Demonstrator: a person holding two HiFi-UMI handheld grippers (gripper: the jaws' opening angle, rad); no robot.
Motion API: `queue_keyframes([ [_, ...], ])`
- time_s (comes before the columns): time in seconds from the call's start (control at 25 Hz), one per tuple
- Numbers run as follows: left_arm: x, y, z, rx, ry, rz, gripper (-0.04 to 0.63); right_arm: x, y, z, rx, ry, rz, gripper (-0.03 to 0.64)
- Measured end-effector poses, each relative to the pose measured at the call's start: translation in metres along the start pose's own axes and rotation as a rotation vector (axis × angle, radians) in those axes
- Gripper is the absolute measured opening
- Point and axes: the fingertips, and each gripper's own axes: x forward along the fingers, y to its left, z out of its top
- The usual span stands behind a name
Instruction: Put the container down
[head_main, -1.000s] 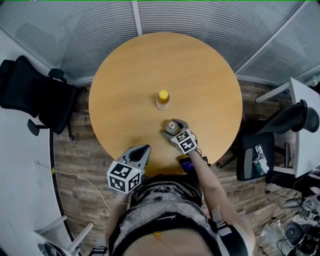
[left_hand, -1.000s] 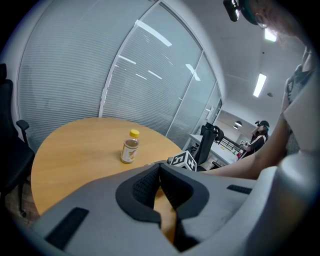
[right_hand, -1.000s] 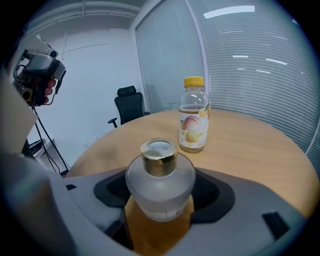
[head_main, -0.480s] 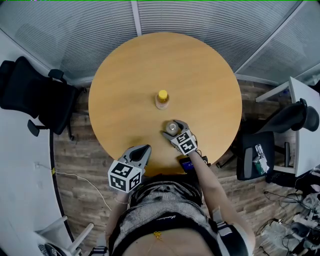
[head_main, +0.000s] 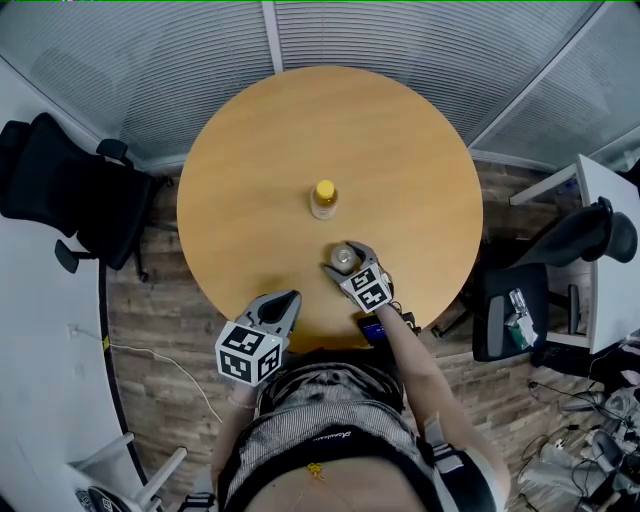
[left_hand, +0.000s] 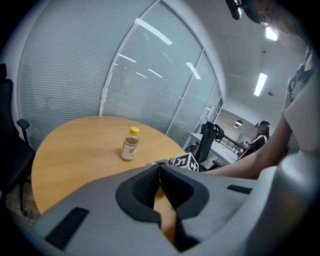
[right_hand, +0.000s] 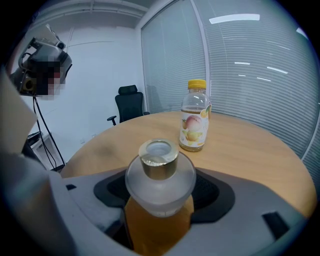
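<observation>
While in right hand-held gripper (right_hand: 160, 196), frosted gold-necked container (right_hand: 159, 172).

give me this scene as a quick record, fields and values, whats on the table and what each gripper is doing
surface: round wooden table
right gripper: jaws closed on the sides of the frosted container, which has a gold neck
left gripper: jaws together, nothing between them, at the table's near edge
other item: juice bottle, yellow cap, upright near the table's middle, apart from the container
container base touching table: cannot tell
</observation>
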Motion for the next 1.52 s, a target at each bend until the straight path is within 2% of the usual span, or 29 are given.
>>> queue_keyframes([
  [0.36, 0.001, -0.002, -0.005, -0.004, 0.001, -0.001, 0.021, 0.004, -0.002, -0.006, -0.019, 0.001, -0.018, 0.348],
  [1.04, -0.009, -0.001, -0.008, -0.003, -0.006, 0.005, 0.021, -0.003, 0.000, -0.001, 0.060, -0.003, -0.012, 0.348],
  [1.52, -0.007, -0.014, -0.017, 0.021, 0.022, -0.048, 0.021, -0.019, -0.001, -0.015, 0.096, 0.007, -0.032, 0.348],
])
